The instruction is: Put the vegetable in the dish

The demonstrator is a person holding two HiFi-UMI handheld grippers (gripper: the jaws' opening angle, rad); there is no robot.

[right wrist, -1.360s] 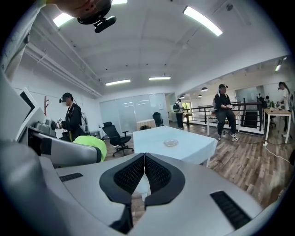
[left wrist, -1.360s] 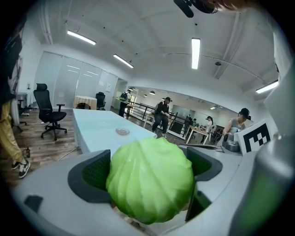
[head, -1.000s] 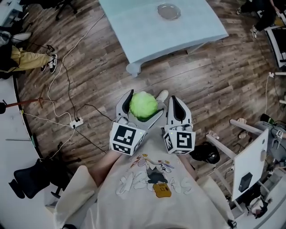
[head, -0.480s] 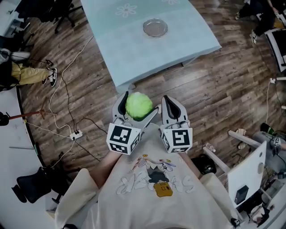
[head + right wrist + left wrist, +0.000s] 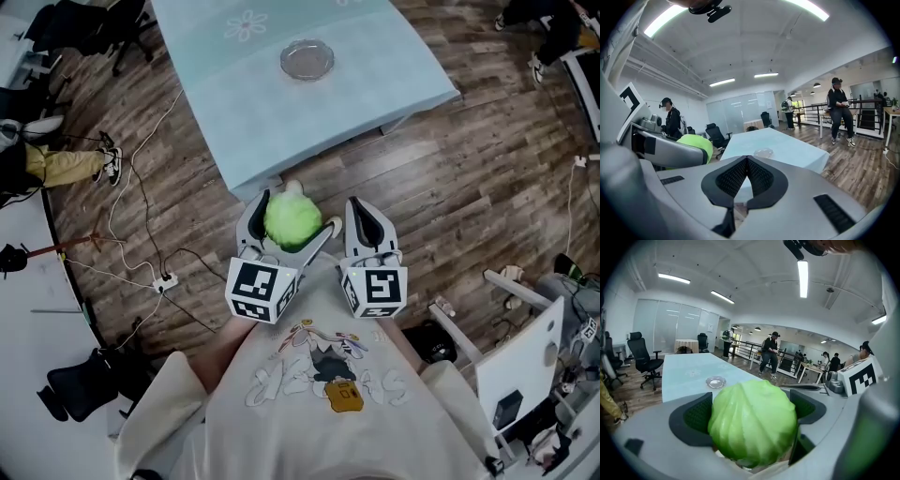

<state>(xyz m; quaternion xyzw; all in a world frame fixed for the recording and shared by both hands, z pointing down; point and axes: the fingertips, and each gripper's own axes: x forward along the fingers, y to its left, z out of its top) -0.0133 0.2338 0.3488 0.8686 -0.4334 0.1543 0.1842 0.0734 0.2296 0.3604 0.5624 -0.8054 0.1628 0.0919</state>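
Since a second earlier both grippers had come closer to the table [image 5: 244, 112]; in the head view the left gripper [image 5: 289, 223] clasped the cabbage [image 5: 292, 219] over the floor [image 5: 450, 159] just short of the table's near corner, the dish [image 5: 307, 59] sat well apart on the tabletop, and the right gripper [image 5: 367, 220] hung just beside. In the left gripper view, the jaws pressed the cabbage's two sides, the dish beyond it. In the right gripper view, the jaws met on nothing, with the cabbage to the left.
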